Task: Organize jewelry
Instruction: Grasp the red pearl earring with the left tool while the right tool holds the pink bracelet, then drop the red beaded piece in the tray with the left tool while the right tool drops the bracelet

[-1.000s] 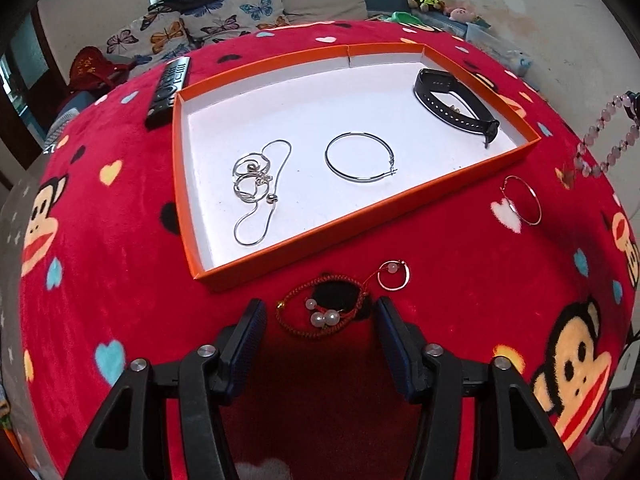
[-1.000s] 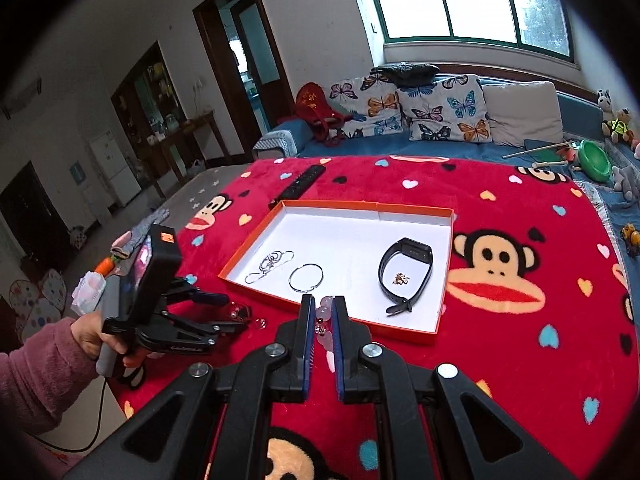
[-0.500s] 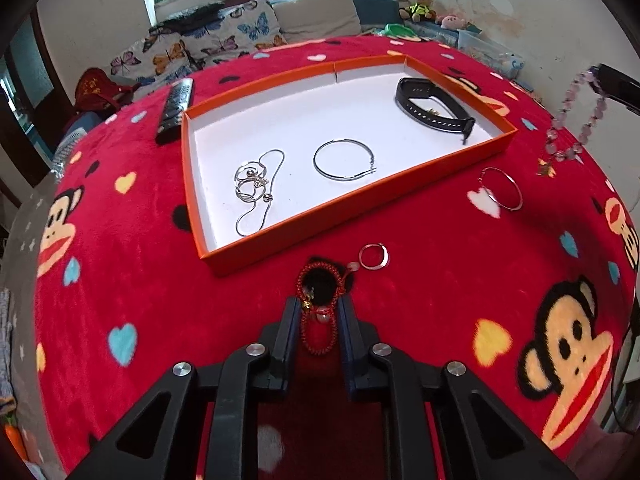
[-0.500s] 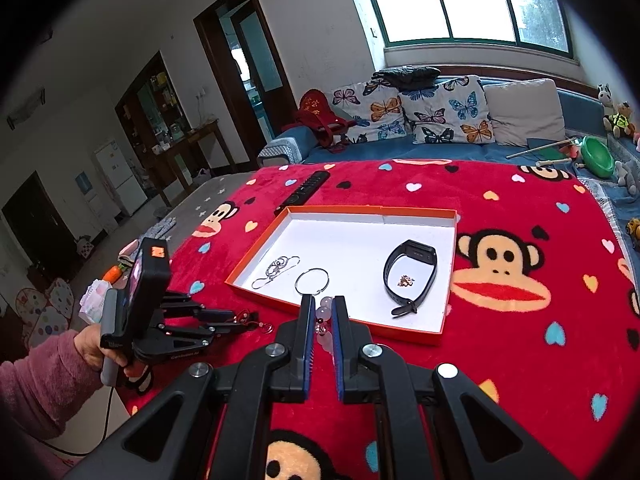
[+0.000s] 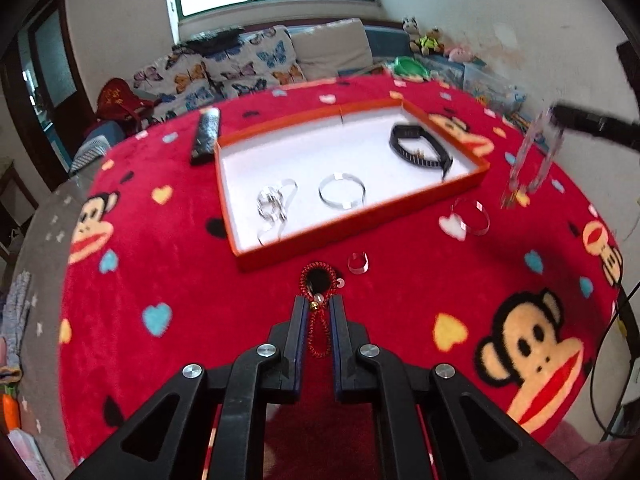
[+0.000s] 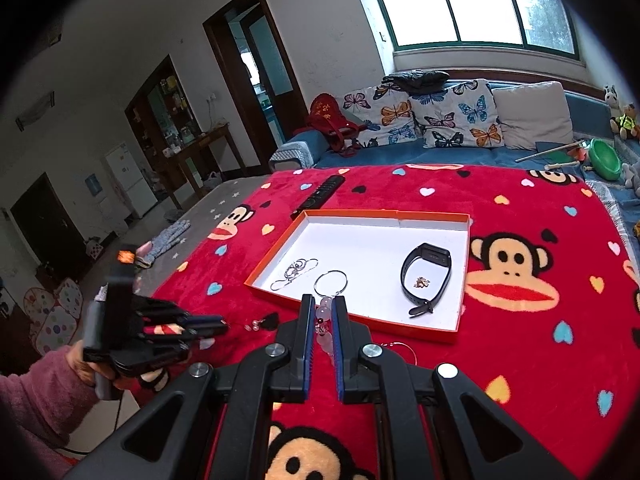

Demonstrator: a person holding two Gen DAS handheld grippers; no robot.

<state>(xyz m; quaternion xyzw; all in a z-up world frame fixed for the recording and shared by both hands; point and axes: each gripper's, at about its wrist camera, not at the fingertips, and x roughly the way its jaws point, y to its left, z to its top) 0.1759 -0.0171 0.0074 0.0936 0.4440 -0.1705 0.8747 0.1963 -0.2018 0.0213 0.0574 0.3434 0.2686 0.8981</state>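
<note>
My left gripper is shut on a red bead bracelet with pearl beads, lifted just off the red blanket near the tray's front edge. My right gripper is shut on a pink bead bracelet, which hangs blurred in the left wrist view. The orange tray with a white floor holds a silver chain, a silver hoop and a black band. A second hoop and a small ring lie on the blanket.
A black remote lies left of the tray. The red monkey-print blanket covers the round table. A sofa with butterfly cushions stands behind. The left gripper shows at the table's left edge.
My left gripper closed on the red bracelet and has lifted it, pulling back from the table. My right gripper kept its hold on the pink bracelet and rose a little.
</note>
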